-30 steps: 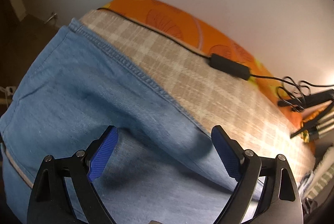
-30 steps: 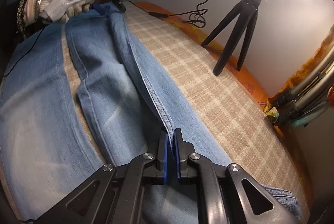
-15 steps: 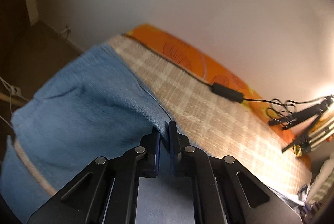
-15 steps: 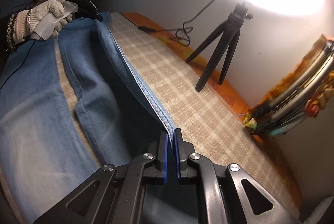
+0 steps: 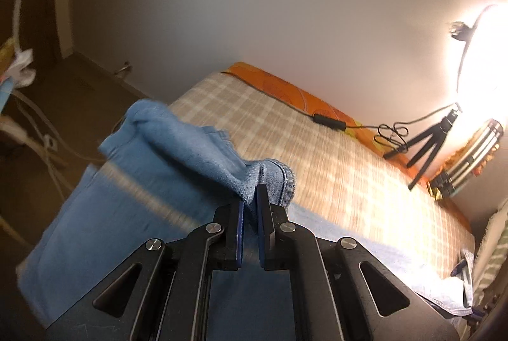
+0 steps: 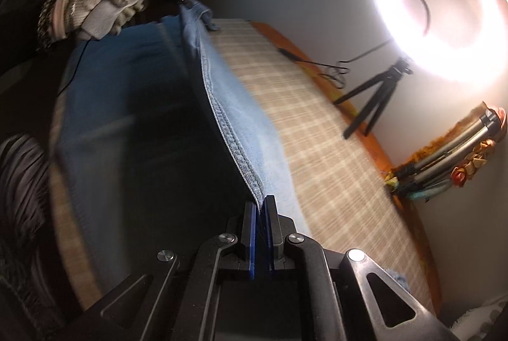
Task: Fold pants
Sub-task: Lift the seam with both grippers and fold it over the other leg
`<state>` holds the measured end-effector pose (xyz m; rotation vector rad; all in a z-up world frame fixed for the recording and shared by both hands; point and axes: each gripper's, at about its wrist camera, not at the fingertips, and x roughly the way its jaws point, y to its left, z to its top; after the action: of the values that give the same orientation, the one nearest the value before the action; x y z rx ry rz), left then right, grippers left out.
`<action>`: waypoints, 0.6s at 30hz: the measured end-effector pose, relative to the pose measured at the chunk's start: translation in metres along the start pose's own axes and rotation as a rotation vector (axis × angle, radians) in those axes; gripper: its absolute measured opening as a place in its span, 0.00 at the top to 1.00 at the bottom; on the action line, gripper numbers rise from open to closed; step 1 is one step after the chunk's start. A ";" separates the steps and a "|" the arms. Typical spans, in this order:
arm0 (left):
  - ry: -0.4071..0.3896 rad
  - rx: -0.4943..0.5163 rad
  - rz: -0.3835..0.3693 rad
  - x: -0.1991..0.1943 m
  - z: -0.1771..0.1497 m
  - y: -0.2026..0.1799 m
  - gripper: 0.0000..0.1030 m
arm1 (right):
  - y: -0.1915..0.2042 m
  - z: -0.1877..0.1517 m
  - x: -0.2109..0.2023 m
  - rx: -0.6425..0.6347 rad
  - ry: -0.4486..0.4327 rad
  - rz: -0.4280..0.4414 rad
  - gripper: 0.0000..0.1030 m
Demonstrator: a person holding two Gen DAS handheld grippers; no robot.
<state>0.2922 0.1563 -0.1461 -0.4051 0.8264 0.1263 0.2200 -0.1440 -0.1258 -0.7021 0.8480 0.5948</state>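
Blue denim pants [image 5: 177,150] hang pinched in our left claw [image 5: 250,198] and right claw [image 6: 261,207]; black tripod [image 6: 371,103] stands at two o'clock on the checked bed [image 6: 317,131].

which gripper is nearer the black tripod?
Right. The right gripper grips the jeans seam across the bed from the tripod; the left gripper holds the far end, beyond the gloved hand.

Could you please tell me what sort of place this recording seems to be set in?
Probably a bedroom used as a recording spot: the jeans lie on a bed with a plaid cover against the wall, and a ring light on a small tripod stands on it.
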 end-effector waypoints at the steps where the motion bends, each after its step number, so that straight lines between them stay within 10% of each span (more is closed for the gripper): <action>1: 0.001 -0.008 -0.004 -0.006 -0.008 0.006 0.95 | 0.009 -0.005 -0.003 -0.004 0.010 0.014 0.98; 11: 0.070 -0.054 0.012 -0.037 -0.090 0.060 0.90 | 0.077 -0.054 -0.001 -0.006 0.073 0.103 0.98; 18: 0.017 -0.067 0.072 -0.061 -0.085 0.073 0.53 | 0.098 -0.072 0.007 0.028 0.095 0.112 0.98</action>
<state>0.1736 0.1921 -0.1745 -0.4396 0.8550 0.2178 0.1212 -0.1354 -0.1959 -0.6647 0.9867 0.6527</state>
